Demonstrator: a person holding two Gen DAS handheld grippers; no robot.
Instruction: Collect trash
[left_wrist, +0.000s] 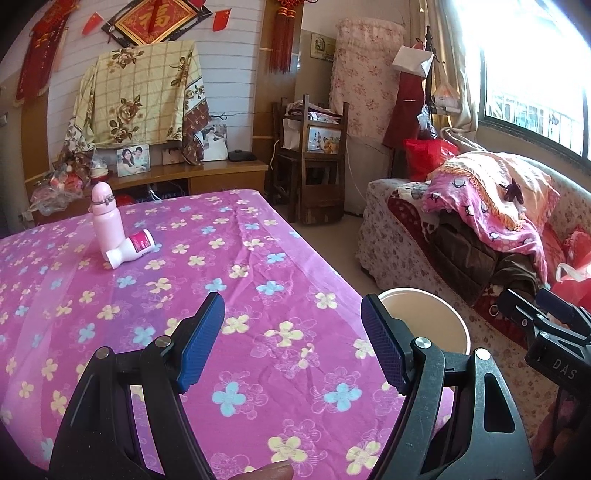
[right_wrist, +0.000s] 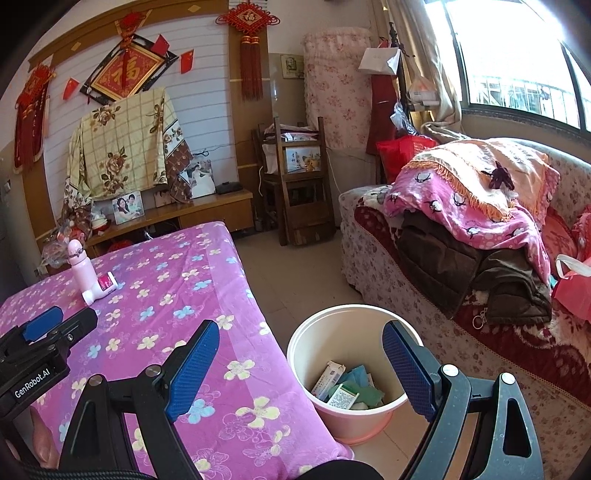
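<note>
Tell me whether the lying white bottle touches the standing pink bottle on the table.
Touching. In the left wrist view the white bottle lies against the base of the pink bottle, with no gap visible.

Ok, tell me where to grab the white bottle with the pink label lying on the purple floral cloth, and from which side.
Take the white bottle with the pink label across its labelled body, coming from above. It lies on its side against the upright pale pink bottle, so only the top and near side look free.

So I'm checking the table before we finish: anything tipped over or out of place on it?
Yes. A small white bottle lies on its side on the tablecloth, against the upright pink bottle. Nothing looks spilled.
</note>
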